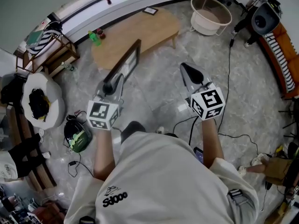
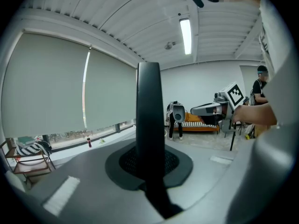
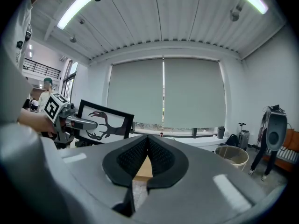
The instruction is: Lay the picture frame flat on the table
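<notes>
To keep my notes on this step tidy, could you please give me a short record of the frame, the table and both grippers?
picture frame: held upright on edge, not yet laid flat
left gripper: shut on the frame's near edge
right gripper: shut, empty, apart from the frame
table: low, wooden, ahead of both grippers
green bottle: on the table's left end in the head view

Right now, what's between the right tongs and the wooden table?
Bare floor only, per the head view: nothing between right tongs and wooden table. The picture frame is aside, in the left tongs.
</notes>
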Available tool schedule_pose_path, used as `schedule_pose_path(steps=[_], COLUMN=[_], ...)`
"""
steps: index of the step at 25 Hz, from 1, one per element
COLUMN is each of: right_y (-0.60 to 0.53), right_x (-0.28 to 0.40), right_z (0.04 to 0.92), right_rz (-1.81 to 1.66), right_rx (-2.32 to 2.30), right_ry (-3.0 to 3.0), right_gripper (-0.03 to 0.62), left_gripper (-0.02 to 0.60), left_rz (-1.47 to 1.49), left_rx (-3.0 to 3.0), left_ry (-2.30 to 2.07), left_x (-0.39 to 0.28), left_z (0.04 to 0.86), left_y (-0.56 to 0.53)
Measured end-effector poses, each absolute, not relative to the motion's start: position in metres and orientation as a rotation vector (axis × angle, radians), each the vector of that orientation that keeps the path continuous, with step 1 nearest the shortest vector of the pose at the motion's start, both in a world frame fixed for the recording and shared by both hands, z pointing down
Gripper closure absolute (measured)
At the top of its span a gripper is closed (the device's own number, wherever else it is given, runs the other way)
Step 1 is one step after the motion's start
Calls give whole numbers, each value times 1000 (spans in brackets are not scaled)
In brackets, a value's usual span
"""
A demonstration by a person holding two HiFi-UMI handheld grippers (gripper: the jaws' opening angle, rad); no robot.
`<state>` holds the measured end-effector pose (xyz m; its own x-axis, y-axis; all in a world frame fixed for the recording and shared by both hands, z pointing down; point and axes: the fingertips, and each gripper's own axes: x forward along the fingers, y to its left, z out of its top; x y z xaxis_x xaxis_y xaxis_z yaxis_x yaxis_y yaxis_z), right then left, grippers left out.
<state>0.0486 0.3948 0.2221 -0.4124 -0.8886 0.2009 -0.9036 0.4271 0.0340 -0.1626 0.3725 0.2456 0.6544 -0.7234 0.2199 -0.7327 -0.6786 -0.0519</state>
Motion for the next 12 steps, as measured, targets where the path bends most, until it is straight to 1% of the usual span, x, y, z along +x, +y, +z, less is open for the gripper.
schedule_pose_path(steps=[4, 12], right_y=[387, 354], right_x=[68, 79], right_z=[225, 229], right_rz=[140, 136], right_rx=[1604, 1615], right_ry=[-2484, -2477], right_gripper=[591, 591], left_gripper=[563, 563], left_rz=[363, 349], left_rx=[2811, 2844], left_ry=[-1217, -1172], left_x=[-146, -124], left_z=[254, 259], left_y=[370, 326])
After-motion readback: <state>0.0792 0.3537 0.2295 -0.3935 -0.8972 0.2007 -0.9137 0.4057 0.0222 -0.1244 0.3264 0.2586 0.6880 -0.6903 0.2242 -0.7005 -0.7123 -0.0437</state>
